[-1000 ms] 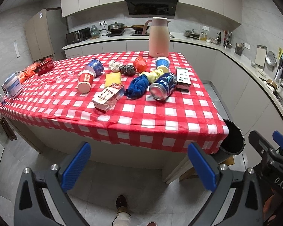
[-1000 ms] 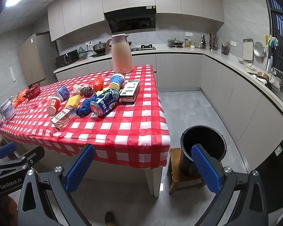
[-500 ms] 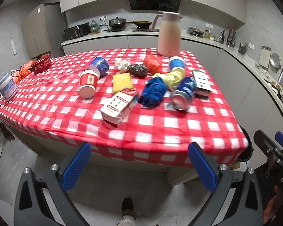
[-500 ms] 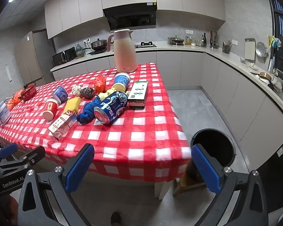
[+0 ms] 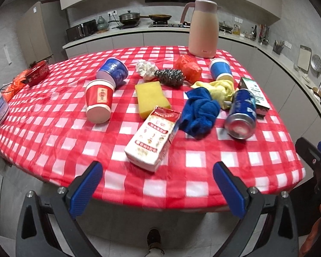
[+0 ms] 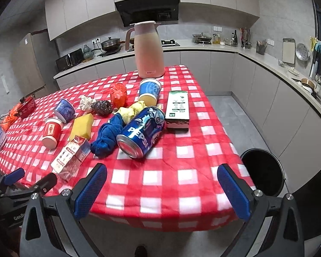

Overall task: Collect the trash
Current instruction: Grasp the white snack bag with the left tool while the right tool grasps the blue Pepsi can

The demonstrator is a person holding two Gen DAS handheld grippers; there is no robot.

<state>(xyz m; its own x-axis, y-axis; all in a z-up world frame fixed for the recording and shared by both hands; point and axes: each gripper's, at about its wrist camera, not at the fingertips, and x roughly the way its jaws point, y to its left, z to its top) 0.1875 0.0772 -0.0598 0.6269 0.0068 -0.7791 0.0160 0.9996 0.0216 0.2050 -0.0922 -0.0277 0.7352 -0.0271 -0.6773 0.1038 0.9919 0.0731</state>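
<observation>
Litter lies on a red-checked table (image 5: 53, 141) (image 6: 182, 171): a white carton (image 5: 153, 138) (image 6: 71, 154), a blue Pepsi can (image 5: 242, 112) (image 6: 142, 131), a red paper cup (image 5: 99, 100) (image 6: 51, 131), two blue cups (image 5: 113, 71) (image 5: 220, 68), a crumpled tissue (image 5: 145, 68), an orange wrapper (image 5: 188, 67) and a green-white box (image 6: 177, 109). My left gripper (image 5: 158, 187) hangs open at the near edge, just short of the carton. My right gripper (image 6: 162, 187) is open over the near edge, in front of the can. A black bin (image 6: 263, 171) stands on the floor to the table's right.
A yellow sponge (image 5: 152, 98), a steel scourer (image 5: 171, 78), a blue cloth (image 5: 200, 112) and a yellow cloth (image 5: 220, 90) lie among the litter. A pink jug (image 6: 148, 51) stands at the far end. A red tin (image 5: 37, 73) sits far left. Counters line the walls.
Both grippers have risen and moved in toward the table, so the litter looms larger. They stay open with nothing between the fingers.
</observation>
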